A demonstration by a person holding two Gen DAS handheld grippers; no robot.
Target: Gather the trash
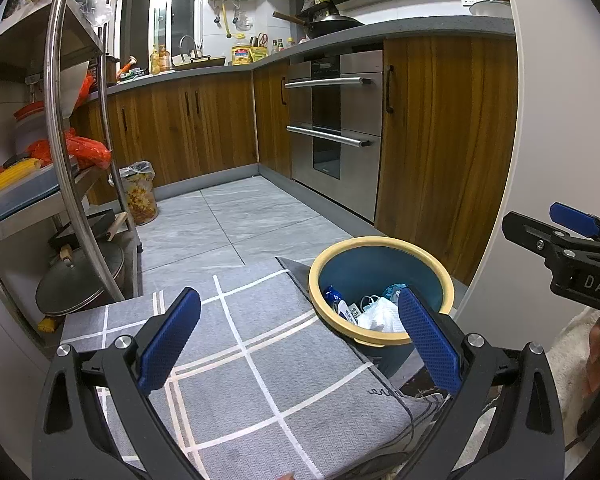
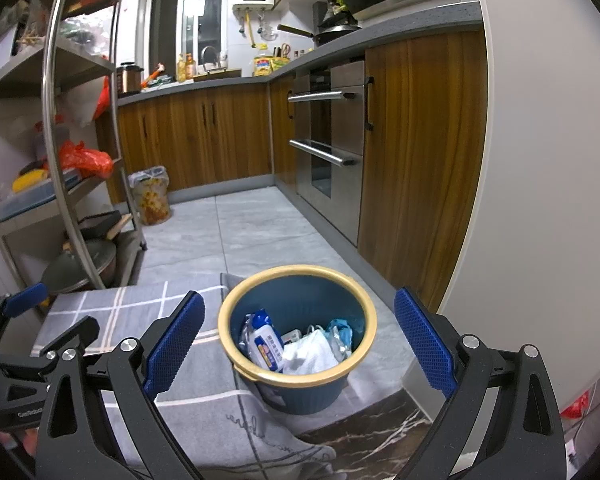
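Blue bin, left wrist view: one round blue plastic trash bin with a yellow rim stands on the floor just beside the right edge of a grey checked fabric mat with white lines.
Trash seen there: a crumpled white tissue or bag, a small blue wrapper and a printed packet lie inside; part of the load is hidden behind the gripper's right finger.
Left gripper: its two blue-padded fingers are spread wide and hold nothing; it hangs over the mat, with the right finger in front of the bin's near rim.
Other claw, same view: the right gripper shows at the right edge, only in part.

Blue bin, right wrist view: the same single bin sits almost centred between the fingers, on the grey tile floor and touching the mat's edge.
Contents counted: one blue-and-white wet-wipe pack, one crumpled white tissue, one small white box and at least one light blue wrapper; I cannot tell what lies underneath.
Right gripper: fingers spread wide, empty, hovering above the bin.
Handling: the trash looks light, soft and crushable; the wipe pack's film is likely slippery, so pinch it across its flat faces.
Bin grip: stiff and light by the look of it; the yellow rim is the natural place to take hold.
Second bin: one lined floral bin stands well apart by the steel shelf rack.
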